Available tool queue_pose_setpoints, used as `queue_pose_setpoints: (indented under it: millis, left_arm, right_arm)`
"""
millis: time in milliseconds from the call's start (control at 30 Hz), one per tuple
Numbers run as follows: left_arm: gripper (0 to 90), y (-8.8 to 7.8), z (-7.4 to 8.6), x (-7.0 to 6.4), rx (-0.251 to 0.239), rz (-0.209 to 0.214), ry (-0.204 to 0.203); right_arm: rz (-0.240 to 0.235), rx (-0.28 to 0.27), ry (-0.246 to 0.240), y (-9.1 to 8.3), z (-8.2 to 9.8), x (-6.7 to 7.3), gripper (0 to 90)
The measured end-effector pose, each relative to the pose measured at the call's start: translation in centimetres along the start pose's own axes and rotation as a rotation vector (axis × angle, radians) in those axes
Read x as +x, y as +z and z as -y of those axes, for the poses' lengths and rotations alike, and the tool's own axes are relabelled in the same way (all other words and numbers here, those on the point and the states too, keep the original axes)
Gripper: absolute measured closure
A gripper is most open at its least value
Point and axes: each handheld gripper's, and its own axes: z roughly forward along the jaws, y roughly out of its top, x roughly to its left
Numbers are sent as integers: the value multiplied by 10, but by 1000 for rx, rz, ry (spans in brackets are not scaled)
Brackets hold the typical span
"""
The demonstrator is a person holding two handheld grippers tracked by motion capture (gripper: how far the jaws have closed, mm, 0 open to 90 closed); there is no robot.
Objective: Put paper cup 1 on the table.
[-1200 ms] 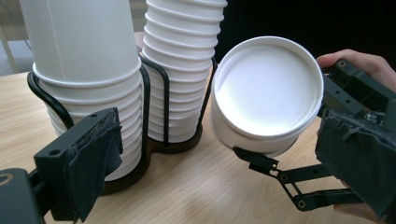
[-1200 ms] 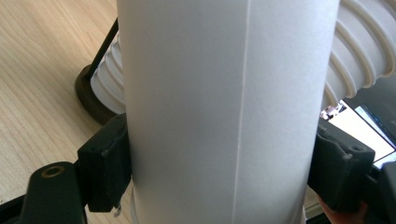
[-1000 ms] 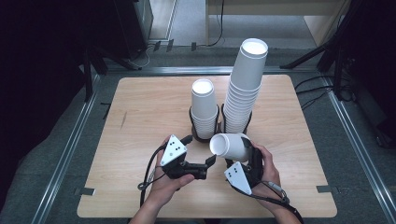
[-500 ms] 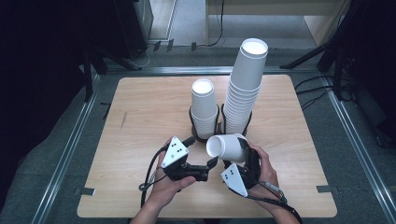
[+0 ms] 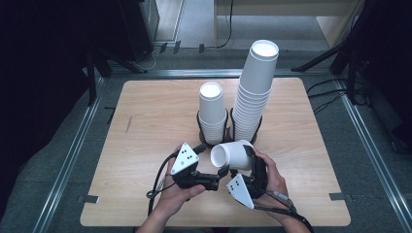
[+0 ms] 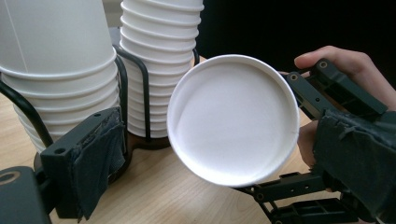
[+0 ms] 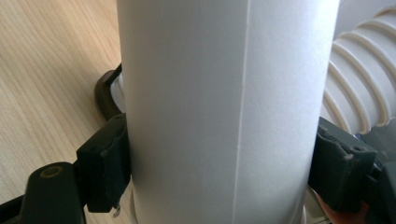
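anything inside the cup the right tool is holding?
Looks empty: the cup faces the left tool, showing bare white walls and base. Its far outer side is hidden.

Two cup stacks (image 5: 213, 112), one loose cup (image 5: 233, 155)

From my feed this reads as a lab or recording bay: bare wooden table (image 5: 145, 111) on grey carpet (image 5: 53, 160), metal floor rails (image 5: 77, 145) framing it, dark stand legs (image 5: 97, 63), loose cables (image 5: 330, 92), surroundings blacked out
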Motion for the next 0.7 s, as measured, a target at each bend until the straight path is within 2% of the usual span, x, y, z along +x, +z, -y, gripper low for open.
queue_pose_setpoints:
  millis: [133,700]
  left_arm:
    - [27,1,0,-1,6,6,2]
    - [44,5,3,-5,39,22,24]
  right_arm:
    - [-4,-20,-25,-1,-3,1,182]
    - [-18,-53,-45,-6,-10,7,182]
